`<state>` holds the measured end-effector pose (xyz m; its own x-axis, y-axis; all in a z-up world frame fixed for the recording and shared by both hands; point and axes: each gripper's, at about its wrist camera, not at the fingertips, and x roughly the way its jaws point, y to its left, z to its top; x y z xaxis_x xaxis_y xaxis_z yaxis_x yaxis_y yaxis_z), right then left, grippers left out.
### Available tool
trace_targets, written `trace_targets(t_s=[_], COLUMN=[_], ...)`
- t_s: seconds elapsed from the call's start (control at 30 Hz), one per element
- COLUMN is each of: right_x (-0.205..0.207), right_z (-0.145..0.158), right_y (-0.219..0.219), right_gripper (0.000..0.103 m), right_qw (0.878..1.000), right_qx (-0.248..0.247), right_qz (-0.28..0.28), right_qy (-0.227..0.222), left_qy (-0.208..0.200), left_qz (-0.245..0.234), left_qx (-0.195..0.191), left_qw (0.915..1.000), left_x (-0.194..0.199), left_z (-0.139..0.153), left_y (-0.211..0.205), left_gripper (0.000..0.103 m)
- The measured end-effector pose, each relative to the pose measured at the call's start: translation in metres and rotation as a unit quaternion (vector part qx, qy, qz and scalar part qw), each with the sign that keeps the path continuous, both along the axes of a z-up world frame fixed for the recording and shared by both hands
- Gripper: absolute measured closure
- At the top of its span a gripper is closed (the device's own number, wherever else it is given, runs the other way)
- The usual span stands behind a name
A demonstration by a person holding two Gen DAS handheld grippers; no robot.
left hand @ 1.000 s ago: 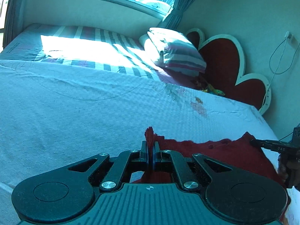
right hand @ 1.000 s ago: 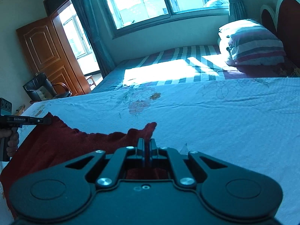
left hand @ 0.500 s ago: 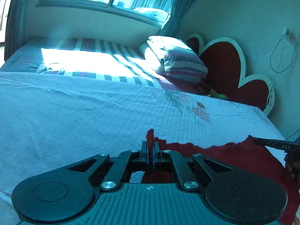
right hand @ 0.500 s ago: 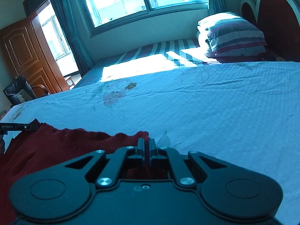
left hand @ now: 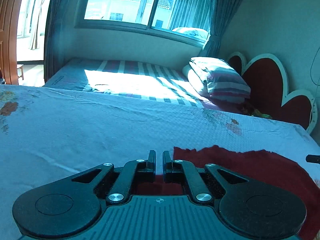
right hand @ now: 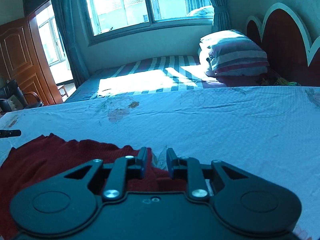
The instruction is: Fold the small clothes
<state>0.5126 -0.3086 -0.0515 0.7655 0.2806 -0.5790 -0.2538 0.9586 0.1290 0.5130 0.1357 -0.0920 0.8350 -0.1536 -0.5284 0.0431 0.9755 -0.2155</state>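
A dark red knitted garment [left hand: 240,166] lies flat on the light blue bedspread [left hand: 100,130]. My left gripper [left hand: 159,158] is open with a small gap and hovers at the garment's left corner, holding nothing. In the right wrist view the same garment [right hand: 60,156] lies at lower left. My right gripper [right hand: 156,158] is open at the garment's right corner, holding nothing. The tip of the other gripper shows at the frame edge in the left wrist view [left hand: 313,158] and in the right wrist view [right hand: 10,133].
A striped pillow [left hand: 220,80] lies at the bed's head by a red heart-shaped headboard [left hand: 266,84]. A striped sheet [left hand: 130,78] lies beyond the bedspread under a window [left hand: 140,2]. A wooden door [right hand: 18,60] and a black chair [right hand: 14,98] stand at the left.
Both grippers lowered the garment edge onto the bed and opened, letting go of it. The garment now lies flat and the cameras tilted up.
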Motion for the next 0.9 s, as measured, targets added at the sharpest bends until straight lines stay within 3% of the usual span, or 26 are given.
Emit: trace_targets(t_s=[0.1, 0.13, 0.23, 0.3, 0.37, 0.43, 0.5, 0.53, 0.6, 0.63, 0.67, 0.7, 0.77, 0.83, 0.87, 0.9], right_x=[-0.053, -0.071, -0.111, -0.127, -0.137, -0.143, -0.146, -0.147, -0.141, -0.135, -0.129, -0.123, -0.118, -0.114, -0.113, -0.115], right_z=[0.004, 0.002, -0.013, -0.022, -0.025, -0.027, -0.039, -0.044, -0.044, -0.043, -0.043, -0.042, -0.043, -0.039, -0.033, -0.025], right_y=[0.023, 0.036, 0.083, 0.116, 0.144, 0.165, 0.183, 0.181, 0.153, 0.133, 0.106, 0.085, 0.059, 0.046, 0.047, 0.052], right_gripper=[0.079, 0.080, 0.082, 0.082, 0.081, 0.080, 0.080, 0.079, 0.073, 0.069, 0.055, 0.052, 0.054, 0.070, 0.079, 0.076], right_qw=[0.999, 0.998, 0.994, 0.994, 0.995, 0.992, 0.978, 0.975, 0.980, 0.983, 0.988, 0.991, 0.989, 0.990, 0.990, 0.991], right_qx=[0.024, 0.036, 0.052, 0.021, -0.025, -0.085, -0.179, -0.199, -0.193, -0.181, -0.149, -0.115, -0.114, -0.088, -0.093, -0.102], right_qz=[0.037, 0.057, 0.088, 0.098, 0.092, 0.097, 0.103, 0.098, 0.051, 0.017, -0.017, -0.032, -0.076, -0.087, -0.084, -0.073], right_qy=[0.014, 0.019, 0.047, 0.044, 0.028, 0.013, 0.011, 0.008, 0.014, 0.024, 0.039, 0.053, 0.053, 0.064, 0.063, 0.042], left_qy=[0.009, 0.014, 0.030, 0.039, 0.034, 0.055, 0.028, 0.032, 0.040, 0.042, 0.043, 0.045, 0.052, 0.058, 0.036, 0.017], left_qz=[-0.042, -0.045, -0.062, -0.085, -0.099, -0.081, -0.069, -0.043, -0.022, -0.019, -0.017, -0.017, -0.009, 0.003, 0.014, 0.008], left_qx=[-0.003, -0.023, -0.029, -0.029, 0.033, 0.090, 0.100, 0.096, 0.084, 0.080, 0.076, 0.073, 0.081, 0.080, 0.091, 0.100], left_qw=[0.9991, 0.9986, 0.9972, 0.9952, 0.9940, 0.9911, 0.9922, 0.9939, 0.9954, 0.9957, 0.9960, 0.9962, 0.9953, 0.9951, 0.9950, 0.9948], left_x=[-0.059, -0.077, -0.102, -0.105, -0.110, -0.111, -0.120, -0.127, -0.131, -0.133, -0.134, -0.135, -0.131, -0.128, -0.126, -0.122], left_z=[-0.003, -0.006, -0.015, -0.020, -0.026, -0.037, -0.041, -0.039, -0.038, -0.038, -0.038, -0.038, -0.036, -0.025, -0.016, -0.008], left_y=[-0.044, -0.058, -0.089, -0.104, -0.125, -0.130, -0.111, -0.094, -0.069, -0.056, -0.049, -0.043, -0.040, -0.041, -0.047, -0.055], left_gripper=[0.100, 0.100, 0.100, 0.100, 0.100, 0.100, 0.100, 0.100, 0.100, 0.100, 0.100, 0.100, 0.100, 0.100, 0.098, 0.098])
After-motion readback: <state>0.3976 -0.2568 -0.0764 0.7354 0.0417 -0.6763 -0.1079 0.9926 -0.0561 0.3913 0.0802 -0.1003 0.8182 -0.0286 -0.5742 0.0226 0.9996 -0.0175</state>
